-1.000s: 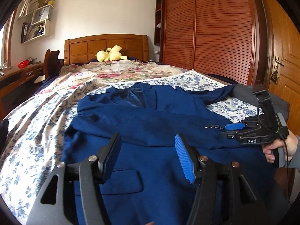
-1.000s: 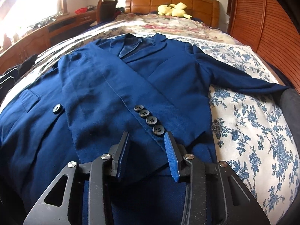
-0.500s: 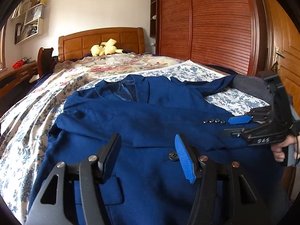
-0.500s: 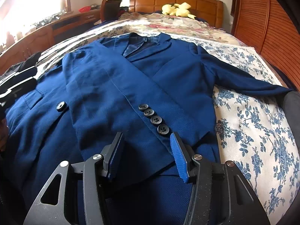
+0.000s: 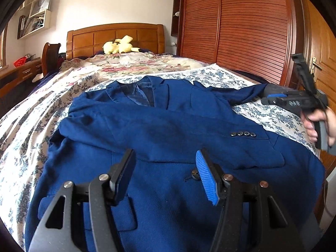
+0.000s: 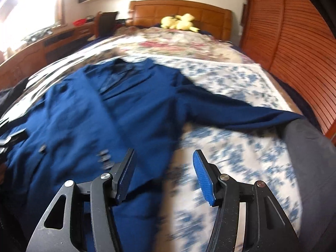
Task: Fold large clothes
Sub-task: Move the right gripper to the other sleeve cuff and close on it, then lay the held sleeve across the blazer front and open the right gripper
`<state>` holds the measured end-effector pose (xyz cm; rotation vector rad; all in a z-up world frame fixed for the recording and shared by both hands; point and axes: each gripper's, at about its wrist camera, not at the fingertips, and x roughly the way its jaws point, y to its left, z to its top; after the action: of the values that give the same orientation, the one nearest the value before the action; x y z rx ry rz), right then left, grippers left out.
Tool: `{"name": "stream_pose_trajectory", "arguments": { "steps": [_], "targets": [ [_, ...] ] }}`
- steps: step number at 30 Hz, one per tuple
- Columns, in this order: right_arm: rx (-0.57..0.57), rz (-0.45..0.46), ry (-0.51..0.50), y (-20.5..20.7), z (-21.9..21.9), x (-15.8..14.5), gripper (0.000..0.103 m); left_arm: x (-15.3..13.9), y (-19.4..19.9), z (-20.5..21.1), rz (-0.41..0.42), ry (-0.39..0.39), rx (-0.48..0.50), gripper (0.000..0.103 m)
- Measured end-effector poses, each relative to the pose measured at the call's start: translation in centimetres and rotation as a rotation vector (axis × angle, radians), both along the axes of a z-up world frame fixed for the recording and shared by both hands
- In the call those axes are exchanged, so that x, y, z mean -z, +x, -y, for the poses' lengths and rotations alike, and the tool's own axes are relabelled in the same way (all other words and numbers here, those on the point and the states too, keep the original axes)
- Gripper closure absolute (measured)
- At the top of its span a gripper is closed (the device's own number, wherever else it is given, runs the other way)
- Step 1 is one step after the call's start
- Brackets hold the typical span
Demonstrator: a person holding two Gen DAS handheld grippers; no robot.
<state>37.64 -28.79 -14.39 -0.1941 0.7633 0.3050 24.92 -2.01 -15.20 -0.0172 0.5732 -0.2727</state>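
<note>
Left gripper [image 5: 164,174], black two-finger frame with blue ribbed pads: jaws stand about half apart, nothing between them, held above the lower front of the dark blue woven suit jacket [image 5: 168,147]. Right gripper [image 6: 162,174], same build: jaws are opening, nothing gripped; beneath the gap lie the jacket's right edge and the blue-and-white floral bedsheet [image 6: 231,157]. This view is motion-blurred. In the left view the right gripper [image 5: 271,97] sits at the far right, held by a hand [image 5: 319,126], close to the end of the outstretched sleeve [image 5: 241,92]. Jacket lies flat, face up, on the bed; collar toward the wooden headboard [image 5: 115,35]. One sleeve is folded across the chest, its four dark cuff buttons [image 5: 242,134] showing. A yellow plush toy [image 5: 118,45] lies by the headboard. Reddish slatted wardrobe doors [image 5: 235,29] stand on the right.
</note>
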Motion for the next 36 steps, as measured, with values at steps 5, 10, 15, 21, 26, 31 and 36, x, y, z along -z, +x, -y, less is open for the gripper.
{"name": "stream_pose_trajectory", "arguments": {
  "steps": [5,10,15,21,26,31,36],
  "targets": [
    [0.111,-0.023,0.019,4.7,3.8,0.5,0.045,0.0,0.2,0.1,-0.005,0.002,0.002,0.044],
    [0.219,-0.058,0.031,8.9,6.9,1.9,0.045,0.1,0.3,0.0,-0.014,-0.003,0.004,0.044],
    [0.299,-0.109,0.085,12.1,9.5,3.3,0.045,0.1,0.4,0.0,-0.018,-0.007,0.009,0.044],
    [0.377,-0.158,0.128,14.7,11.1,4.6,0.045,0.2,0.4,0.0,-0.02,-0.006,0.011,0.044],
    [0.437,-0.171,0.159,16.3,12.2,5.3,0.045,0.2,0.4,0.0,-0.02,-0.005,0.011,0.044],
    [0.373,-0.078,0.166,16.5,10.6,3.3,0.093,0.3,0.4,0.0,-0.019,-0.004,0.011,0.044],
    [0.173,0.033,0.149,14.2,5.7,-1.2,0.1,0.3,0.4,0.1,-0.021,0.002,0.01,0.044]
  ]
}}
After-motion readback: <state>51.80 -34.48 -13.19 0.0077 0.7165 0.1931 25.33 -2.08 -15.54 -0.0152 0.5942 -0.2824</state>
